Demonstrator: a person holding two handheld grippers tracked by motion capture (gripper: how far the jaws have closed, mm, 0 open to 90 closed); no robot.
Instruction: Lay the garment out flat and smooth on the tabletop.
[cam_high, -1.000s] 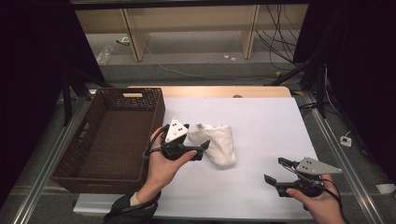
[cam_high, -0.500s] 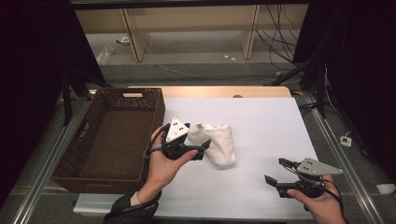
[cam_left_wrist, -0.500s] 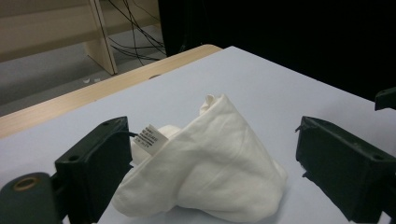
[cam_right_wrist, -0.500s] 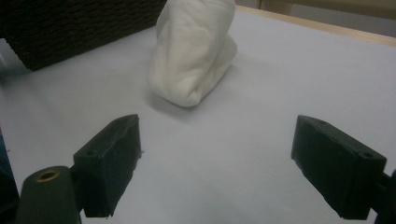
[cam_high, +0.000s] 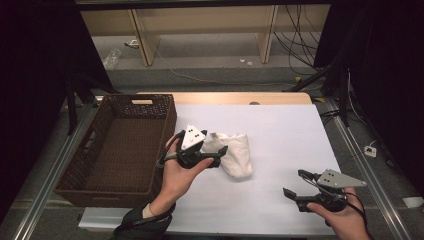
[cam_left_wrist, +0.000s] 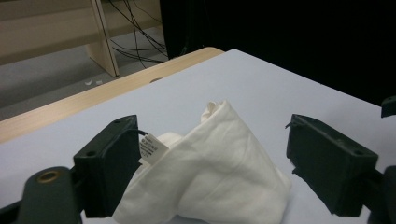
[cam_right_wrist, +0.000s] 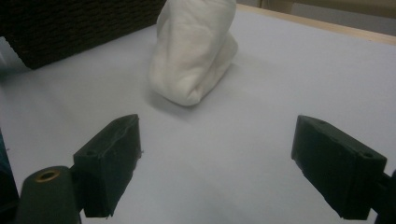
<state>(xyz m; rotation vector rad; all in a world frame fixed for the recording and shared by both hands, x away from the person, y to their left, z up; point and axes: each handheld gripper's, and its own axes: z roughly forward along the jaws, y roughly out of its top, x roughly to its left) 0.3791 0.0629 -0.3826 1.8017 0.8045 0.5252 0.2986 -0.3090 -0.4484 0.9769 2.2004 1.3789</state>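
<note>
Bright, even overhead light on the table (cam_high: 280, 130), dark surroundings, soft shadows, slight blur up close.

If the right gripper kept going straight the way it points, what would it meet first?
Probably the bundled white cloth: it lies ahead of the open right gripper, with bare white table surface between. The wicker basket sits off to one side.
</note>
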